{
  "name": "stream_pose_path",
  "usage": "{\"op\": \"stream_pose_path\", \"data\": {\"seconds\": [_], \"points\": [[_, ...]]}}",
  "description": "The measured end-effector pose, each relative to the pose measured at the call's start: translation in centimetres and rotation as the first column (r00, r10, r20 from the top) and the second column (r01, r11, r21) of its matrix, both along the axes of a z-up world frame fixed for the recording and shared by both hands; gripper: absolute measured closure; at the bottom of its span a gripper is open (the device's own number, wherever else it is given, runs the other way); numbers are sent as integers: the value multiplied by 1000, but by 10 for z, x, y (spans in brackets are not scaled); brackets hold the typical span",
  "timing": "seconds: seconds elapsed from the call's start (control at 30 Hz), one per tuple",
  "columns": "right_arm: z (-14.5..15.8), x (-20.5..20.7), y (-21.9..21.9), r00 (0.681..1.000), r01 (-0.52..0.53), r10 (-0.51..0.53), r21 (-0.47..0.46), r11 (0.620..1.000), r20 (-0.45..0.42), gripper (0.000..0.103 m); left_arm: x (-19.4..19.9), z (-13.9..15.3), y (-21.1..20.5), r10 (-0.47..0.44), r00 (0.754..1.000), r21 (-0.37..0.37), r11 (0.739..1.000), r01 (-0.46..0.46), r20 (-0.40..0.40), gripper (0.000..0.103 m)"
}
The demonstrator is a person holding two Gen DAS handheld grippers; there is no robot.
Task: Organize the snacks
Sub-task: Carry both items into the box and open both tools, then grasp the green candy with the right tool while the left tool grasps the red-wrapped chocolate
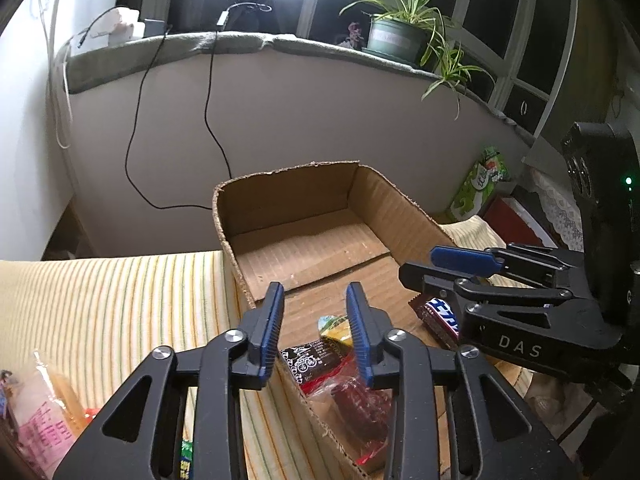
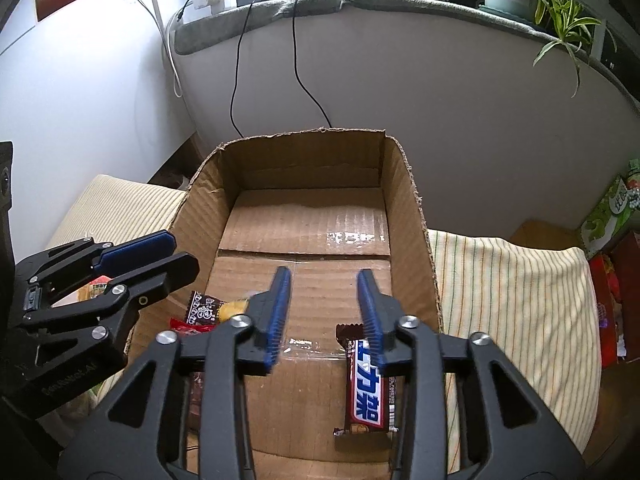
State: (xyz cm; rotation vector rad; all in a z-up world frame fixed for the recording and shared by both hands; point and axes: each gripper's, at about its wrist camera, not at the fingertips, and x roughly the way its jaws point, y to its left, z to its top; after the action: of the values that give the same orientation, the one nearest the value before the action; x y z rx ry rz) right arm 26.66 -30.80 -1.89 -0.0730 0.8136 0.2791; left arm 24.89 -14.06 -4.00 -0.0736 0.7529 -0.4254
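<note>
On the striped cloth (image 2: 500, 280) covering the desk sits an open cardboard box (image 2: 304, 216), flaps cut away, inner floor mostly bare toward the far wall. Left gripper (image 1: 315, 320): jaws apart, nothing between the blue pads, positioned over the box's near-left corner, above a small cluster of snacks. Cluster consists of a black-wrapped snack (image 1: 310, 356) with white print, a yellow-green packet (image 1: 334, 326) just behind it, and a clear bag with red contents (image 1: 352, 400) nearest the camera; all three lie inside the box, touching or overlapping one another. Right gripper (image 2: 325, 308): jaws likewise apart, holding nothing, over the near-right part of the box. Chocolate bar (image 2: 366, 388), brown wrapper with a blue-and-white label, lies flat on the box floor against the right wall; the right pad of the right gripper is directly above its upper end, contact cannot be determined. In the left wrist view the same bar shows partly hidden behind the right gripper's fingers. Outside the box, on the cloth at lower left of the left wrist view, a pink-labelled bag (image 1: 40, 420) lies well apart from the box. Background: potted spider plant (image 1: 400, 28) on the window ledge, two black cables (image 2: 240, 60) hanging down the wall, green carton (image 1: 478, 188) right of the box.
</note>
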Motion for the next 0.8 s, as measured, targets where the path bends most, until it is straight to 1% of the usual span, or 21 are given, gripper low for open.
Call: {"op": "stream_pose_path", "data": {"seconds": [0.07, 0.13, 0.17, 0.2, 0.23, 0.3, 0.33, 0.37, 0.4, 0.5, 0.6, 0.67, 0.8], "points": [[3, -4, 1, 1000, 1, -1, 1, 1000, 6, 60, -3, 2, 3, 4, 1000, -2, 1000, -4, 4, 71], [6, -7, 1, 1000, 2, -2, 3, 1000, 11, 58, -7, 5, 6, 12, 1000, -3, 1000, -12, 9, 66], [7, -9, 1, 1000, 4, -4, 4, 1000, 13, 55, -11, 6, 9, 17, 1000, -3, 1000, -17, 14, 59], [9, -12, 2, 1000, 5, -5, 6, 1000, 16, 49, -13, 7, 10, 22, 1000, -3, 1000, -22, 18, 50], [11, -14, 2, 1000, 5, -5, 7, 1000, 18, 47, -17, 10, 14, 28, 999, -5, 1000, -28, 25, 47], [15, -20, 4, 1000, 1, -1, 10, 1000, 27, 37, -23, 13, 19, 38, 999, -9, 999, -38, 34, 44], [17, -23, 6, 1000, -4, 4, 12, 1000, 30, 34, -27, 16, 23, 46, 998, -12, 999, -46, 38, 41], [19, -27, 8, 999, -12, 11, 12, 1000, 32, 27, -30, 17, 26, 55, 998, -16, 998, -54, 41, 35], [21, -31, 11, 999, -21, 20, 14, 1000, 34, 22, -34, 19, 31, 65, 997, -22, 998, -64, 45, 33], [26, -42, 17, 998, -33, 33, 14, 999, 50, 17, -48, 25, 45, 89, 994, -33, 996, -87, 57, 32], [32, -54, 24, 997, -46, 45, 19, 999, 58, 13, -64, 29, 62, 114, 991, -37, 993, -112, 69, 27], [35, -61, 28, 997, -60, 58, 34, 998, 58, 10, -75, 30, 75, 131, 989, -36, 991, -128, 75, 27], [38, -75, 40, 993, -104, 101, 60, 993, 56, 9, -96, 27, 106, 185, 980, -34, 983, -183, 73, 27]]}}
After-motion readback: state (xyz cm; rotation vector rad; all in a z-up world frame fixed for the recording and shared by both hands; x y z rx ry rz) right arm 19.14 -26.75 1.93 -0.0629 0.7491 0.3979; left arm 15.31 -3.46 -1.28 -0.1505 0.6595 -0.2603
